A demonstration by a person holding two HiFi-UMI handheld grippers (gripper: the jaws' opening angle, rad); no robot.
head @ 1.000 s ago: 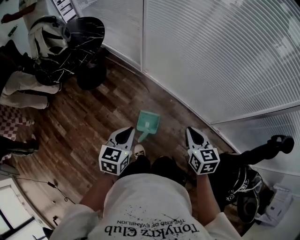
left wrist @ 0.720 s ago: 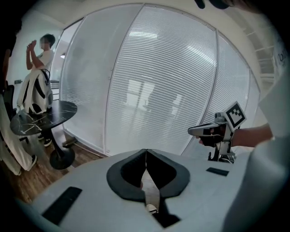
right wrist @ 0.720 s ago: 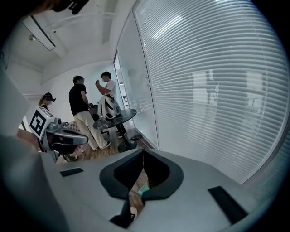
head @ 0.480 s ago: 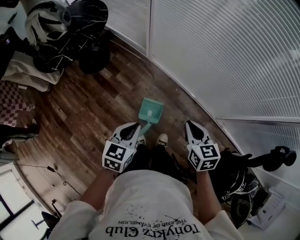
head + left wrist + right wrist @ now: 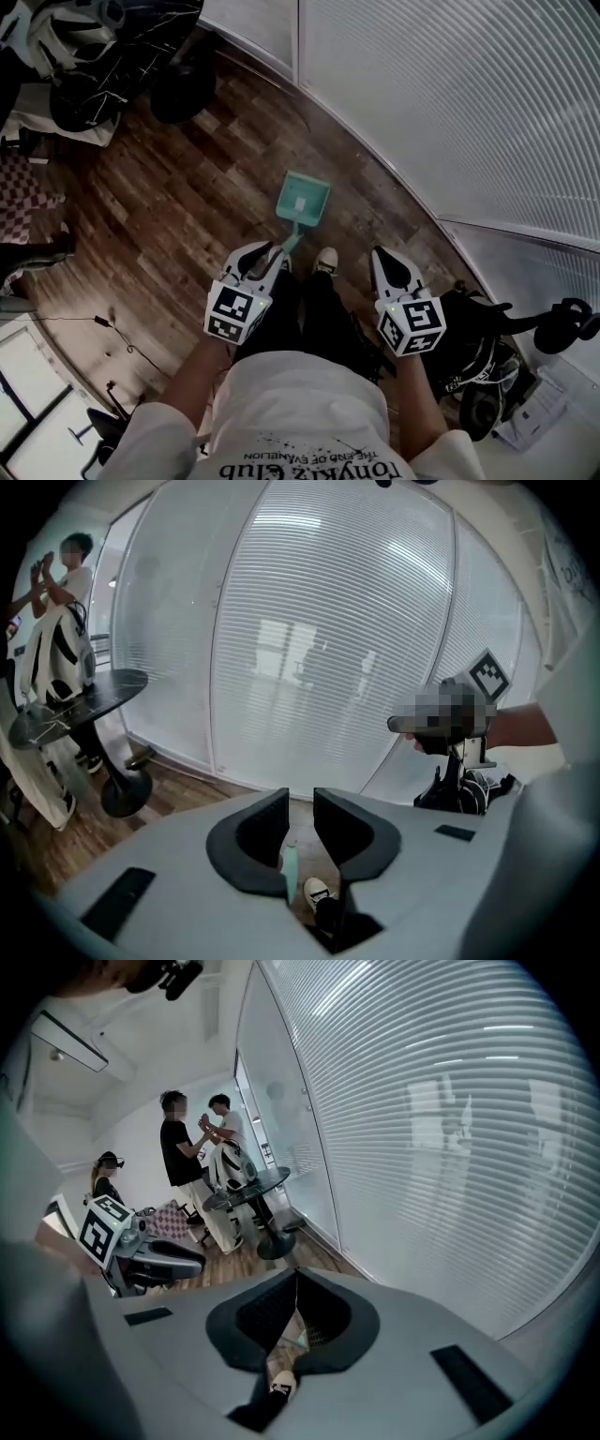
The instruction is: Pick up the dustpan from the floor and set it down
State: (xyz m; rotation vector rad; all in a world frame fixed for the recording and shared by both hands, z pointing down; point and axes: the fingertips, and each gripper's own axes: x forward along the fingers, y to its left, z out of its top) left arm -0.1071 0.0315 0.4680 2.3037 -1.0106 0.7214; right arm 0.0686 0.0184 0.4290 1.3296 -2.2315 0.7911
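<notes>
A teal dustpan [image 5: 303,199] lies on the wooden floor, its handle [image 5: 291,242] pointing back toward my feet. My left gripper [image 5: 265,253] hangs just short of the handle's end. Its jaws are opening, with a narrow gap and nothing pressed between them. In the left gripper view the left gripper [image 5: 300,801] frames the dustpan's handle [image 5: 289,864] on the floor below. My right gripper [image 5: 383,260] hovers to the right of the dustpan, apart from it. In the right gripper view the right gripper [image 5: 296,1277] has its tips touching and holds nothing.
My shoes [image 5: 324,260] stand just behind the dustpan. A curved frosted glass wall [image 5: 450,103] runs along the right. A round black table [image 5: 150,47] with white gear stands at the far left, black equipment [image 5: 487,352] at the right. A cable [image 5: 112,337] crosses the floor. People [image 5: 187,1162] stand by the table.
Both grippers have sunk toward the floor. The left one has closed in on the end of the dustpan's handle. The dustpan has not moved.
</notes>
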